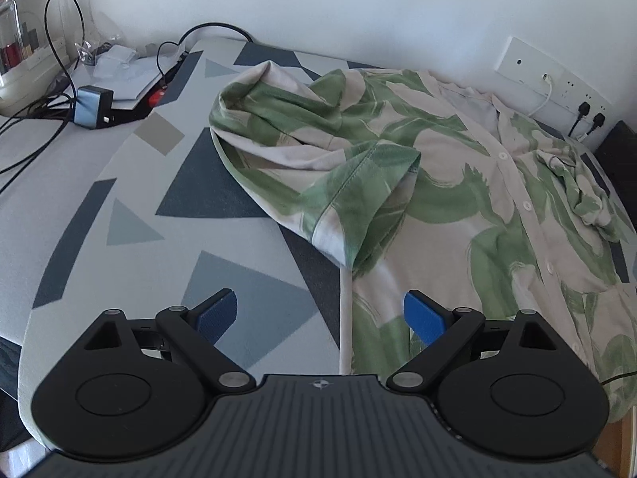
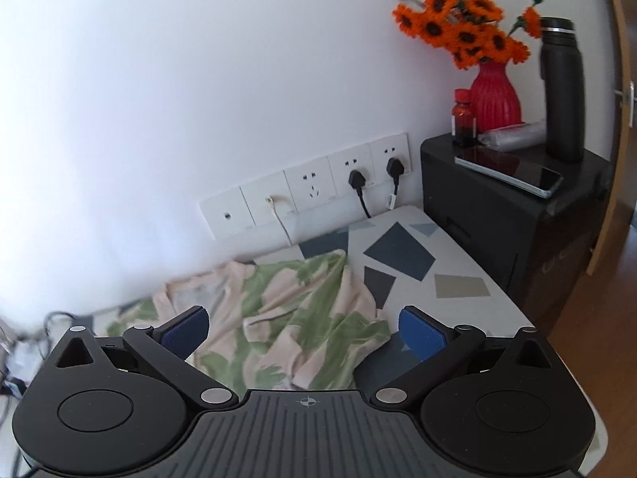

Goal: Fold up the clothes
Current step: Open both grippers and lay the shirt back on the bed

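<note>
Left wrist view: looks steeply down, close above the patterned surface, toward the shirt. Right wrist view: aimed less steeply, toward the wall sockets. Shirt, surface and sockets are shared by both views.

Each hand-held tool looks the same: the left gripper and the right gripper both carry two matte black round housings either side of a dark grey ribbed body. Just ahead of the ribs sits a small white crosshair mark. Black link arms with silver pivot pins run forward to blue textured pads.
</note>
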The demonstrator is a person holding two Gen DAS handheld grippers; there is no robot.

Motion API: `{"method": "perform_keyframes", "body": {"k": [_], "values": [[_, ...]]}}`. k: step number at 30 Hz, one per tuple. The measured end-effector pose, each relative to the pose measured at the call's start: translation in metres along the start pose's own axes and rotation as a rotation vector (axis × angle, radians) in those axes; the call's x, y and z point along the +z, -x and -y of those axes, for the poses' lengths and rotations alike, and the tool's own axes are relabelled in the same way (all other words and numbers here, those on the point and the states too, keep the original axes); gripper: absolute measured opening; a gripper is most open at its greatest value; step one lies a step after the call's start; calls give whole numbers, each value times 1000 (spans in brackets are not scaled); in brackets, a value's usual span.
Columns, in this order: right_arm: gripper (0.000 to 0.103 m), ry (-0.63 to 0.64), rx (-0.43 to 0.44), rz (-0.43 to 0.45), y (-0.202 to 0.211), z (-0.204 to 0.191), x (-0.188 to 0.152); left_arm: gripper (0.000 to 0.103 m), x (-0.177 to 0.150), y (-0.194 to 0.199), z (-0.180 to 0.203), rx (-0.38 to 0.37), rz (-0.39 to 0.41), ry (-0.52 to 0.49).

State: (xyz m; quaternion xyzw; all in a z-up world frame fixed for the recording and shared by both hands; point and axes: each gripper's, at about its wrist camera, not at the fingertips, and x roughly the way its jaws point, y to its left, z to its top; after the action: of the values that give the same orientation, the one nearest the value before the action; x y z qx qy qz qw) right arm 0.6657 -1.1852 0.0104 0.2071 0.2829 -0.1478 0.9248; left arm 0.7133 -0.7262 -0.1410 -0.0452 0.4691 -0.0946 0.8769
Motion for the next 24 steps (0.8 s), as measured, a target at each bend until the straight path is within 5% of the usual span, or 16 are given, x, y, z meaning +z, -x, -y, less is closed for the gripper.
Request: {"method": "perform_keyframes", "body": {"k": [6,10,14,16,20,21,24], "values": [[100,-20,-64,-87,-3,19,-37,93,-4,-21,5,0,-52,21],[78,27,-129,-250,-56,27,-82,88,-11,-42,7,31,-109,35],[70,26,-204,-366,-104,35,-119,78,-17,-43,21,90,-100,-62],[66,49,-232,-404,-120,36,-130,69,-17,-43,25,116,-95,-90],[56,147,-238,-410,-133,26,-136,25,-14,-39,27,103,-81,-83],[44,163,-228,-411,-133,23,-136,13,-14,-38,26,94,-83,-75],[13,153,-203,-430,-130,23,-132,5,-17,-36,24,72,-84,-40]]}}
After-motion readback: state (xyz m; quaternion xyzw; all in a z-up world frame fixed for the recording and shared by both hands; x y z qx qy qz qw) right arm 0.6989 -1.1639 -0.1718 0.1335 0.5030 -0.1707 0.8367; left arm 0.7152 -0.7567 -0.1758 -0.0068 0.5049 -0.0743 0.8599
